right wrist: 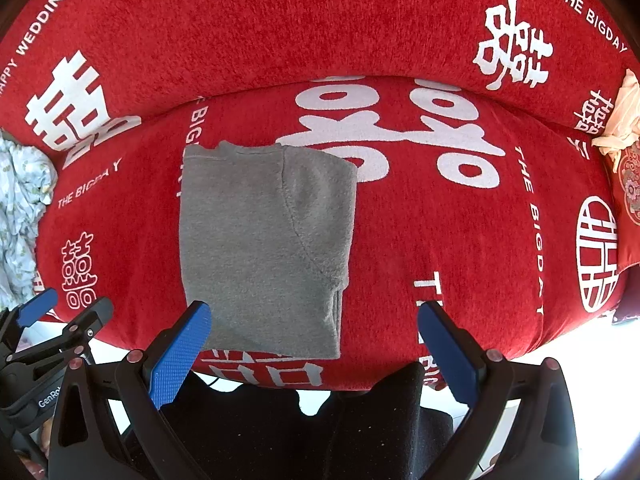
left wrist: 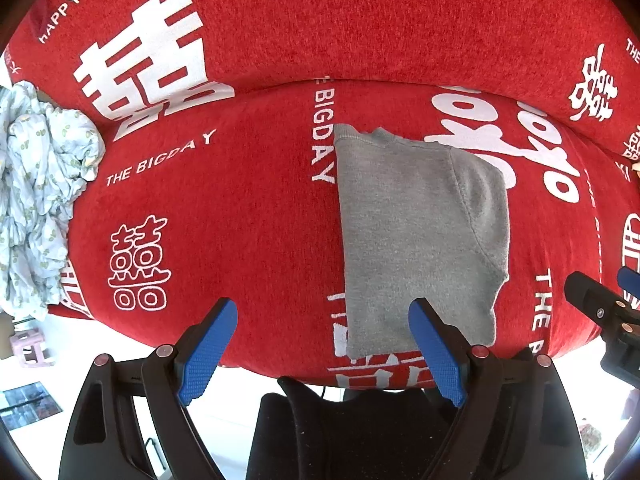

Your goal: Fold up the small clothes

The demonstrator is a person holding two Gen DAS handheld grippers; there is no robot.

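Observation:
A small grey sweater (left wrist: 416, 236) lies folded into a narrow rectangle on the red sofa seat (left wrist: 240, 220), with a sleeve folded over its right side. It also shows in the right wrist view (right wrist: 264, 248). My left gripper (left wrist: 324, 320) is open and empty, held above the sweater's near left corner. My right gripper (right wrist: 316, 324) is open and empty, held above the sweater's near right corner. Each gripper shows at the edge of the other's view: the right one (left wrist: 600, 304), the left one (right wrist: 60, 316).
A crumpled pale blue patterned garment (left wrist: 36, 196) lies at the left end of the sofa. A cream garment (right wrist: 620, 120) and a red patterned cushion (right wrist: 632, 184) lie at the right end. The red backrest (left wrist: 360, 20) rises behind. The sofa's front edge is just below the grippers.

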